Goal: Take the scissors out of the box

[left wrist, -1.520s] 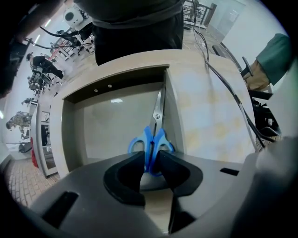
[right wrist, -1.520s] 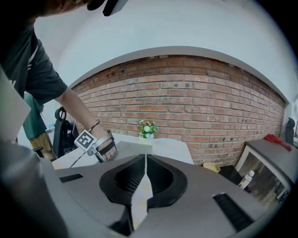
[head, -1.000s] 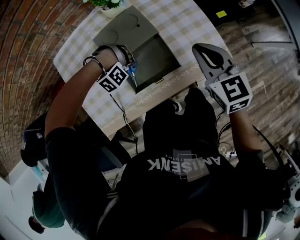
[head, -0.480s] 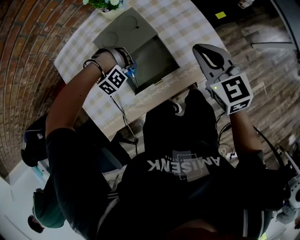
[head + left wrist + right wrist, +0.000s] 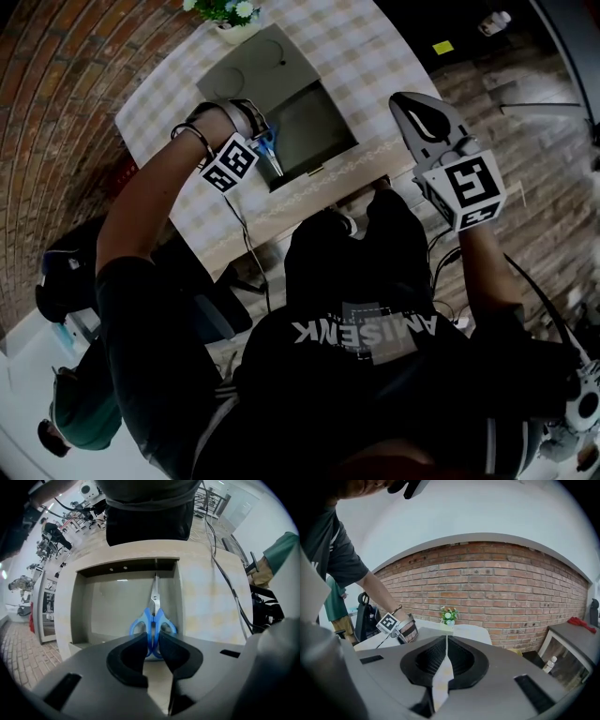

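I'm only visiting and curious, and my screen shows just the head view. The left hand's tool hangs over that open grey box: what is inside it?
Observer: Blue-handled scissors lie flat in the box, close along one side wall, with the blades pointing away from the left gripper.
Operator: Has it got hold of them?
Observer: Its jaws have just been closing, with the middle of the handles between them. The pads seem to press on it.
Operator: And the other tool, up in the air?
Observer: The right gripper has its jaws together with nothing between them.
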`<control>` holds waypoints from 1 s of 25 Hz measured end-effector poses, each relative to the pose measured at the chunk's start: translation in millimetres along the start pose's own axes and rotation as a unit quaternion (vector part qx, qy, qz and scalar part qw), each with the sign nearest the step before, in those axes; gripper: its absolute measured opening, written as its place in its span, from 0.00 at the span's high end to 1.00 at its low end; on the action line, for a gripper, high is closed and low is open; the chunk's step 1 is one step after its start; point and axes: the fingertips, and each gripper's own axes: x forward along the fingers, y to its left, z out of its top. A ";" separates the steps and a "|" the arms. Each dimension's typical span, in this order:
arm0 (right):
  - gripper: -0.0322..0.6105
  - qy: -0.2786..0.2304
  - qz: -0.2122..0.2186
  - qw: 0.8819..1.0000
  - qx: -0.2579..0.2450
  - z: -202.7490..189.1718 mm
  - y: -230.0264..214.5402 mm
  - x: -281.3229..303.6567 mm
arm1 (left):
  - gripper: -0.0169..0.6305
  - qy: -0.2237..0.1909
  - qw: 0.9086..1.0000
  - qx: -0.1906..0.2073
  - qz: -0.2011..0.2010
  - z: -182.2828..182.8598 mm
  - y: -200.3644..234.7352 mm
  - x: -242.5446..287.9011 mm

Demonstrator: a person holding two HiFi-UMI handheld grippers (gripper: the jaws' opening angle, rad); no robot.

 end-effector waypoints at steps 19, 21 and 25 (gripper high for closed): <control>0.88 -0.005 0.053 0.998 -0.042 32.7 -5.3 -5.2 | 0.84 0.008 0.989 -0.144 0.017 5.4 26.6 -22.8; 0.88 -0.009 0.057 0.997 -0.045 35.5 -6.2 -6.3 | 0.84 0.008 0.986 -0.166 0.019 5.9 26.2 -27.6; 0.88 -0.016 0.064 0.997 -0.047 45.0 -7.8 -7.2 | 0.84 0.010 0.978 -0.207 0.014 0.0 17.1 -34.5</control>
